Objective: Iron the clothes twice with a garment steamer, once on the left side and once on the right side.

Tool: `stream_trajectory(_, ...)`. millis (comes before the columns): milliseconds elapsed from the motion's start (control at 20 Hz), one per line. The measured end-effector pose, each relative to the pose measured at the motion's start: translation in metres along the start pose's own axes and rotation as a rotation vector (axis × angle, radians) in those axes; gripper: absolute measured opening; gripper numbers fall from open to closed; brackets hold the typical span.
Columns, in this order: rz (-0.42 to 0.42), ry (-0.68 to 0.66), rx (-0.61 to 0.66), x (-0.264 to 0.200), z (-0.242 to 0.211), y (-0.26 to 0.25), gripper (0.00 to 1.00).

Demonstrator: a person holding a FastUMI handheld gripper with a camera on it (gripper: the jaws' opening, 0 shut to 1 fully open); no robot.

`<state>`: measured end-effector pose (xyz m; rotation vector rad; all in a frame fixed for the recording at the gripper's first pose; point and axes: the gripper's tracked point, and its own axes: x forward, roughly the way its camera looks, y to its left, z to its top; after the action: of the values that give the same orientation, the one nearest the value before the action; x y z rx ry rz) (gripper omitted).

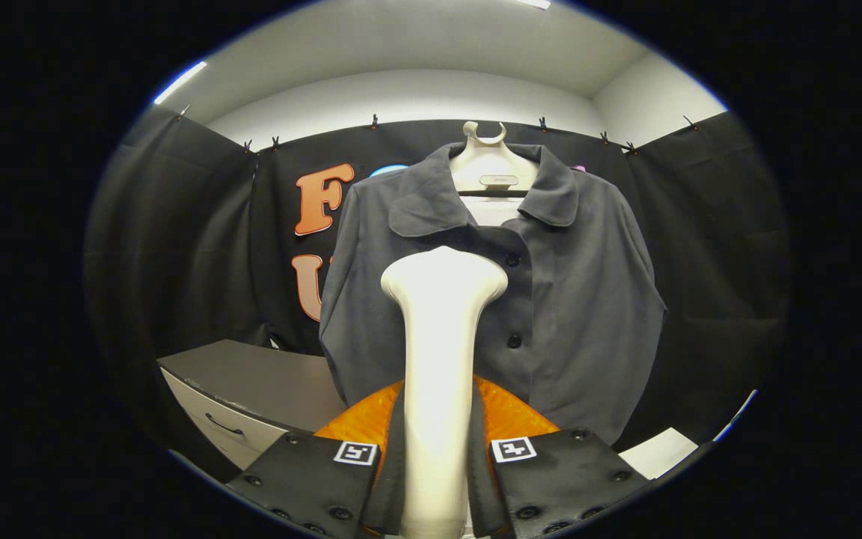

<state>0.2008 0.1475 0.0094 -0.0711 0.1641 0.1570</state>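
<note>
Steamer [440, 352] clamped in gripper [437, 457] jaws, facing hung shirt [566, 299].

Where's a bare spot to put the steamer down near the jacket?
The grey cabinet top, beside the jacket, is bare. A white surface lies below the jacket's other side. Between the fingers it is crowded: the gripper grips the steamer, over something orange.

One white garment steamer [440, 359] stands between the two fingers [311, 479] of the one tool [437, 479], and beyond it hang one dark shirt [573, 299] with two visible buttons [512, 260] on one pale hanger [487, 161], beside one drawer cabinet [251, 397].
</note>
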Motion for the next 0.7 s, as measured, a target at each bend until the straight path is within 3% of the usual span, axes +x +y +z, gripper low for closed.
stream_trajectory(700, -0.005, 0.005, -0.015, 0.022, -0.008, -0.003, 0.41)
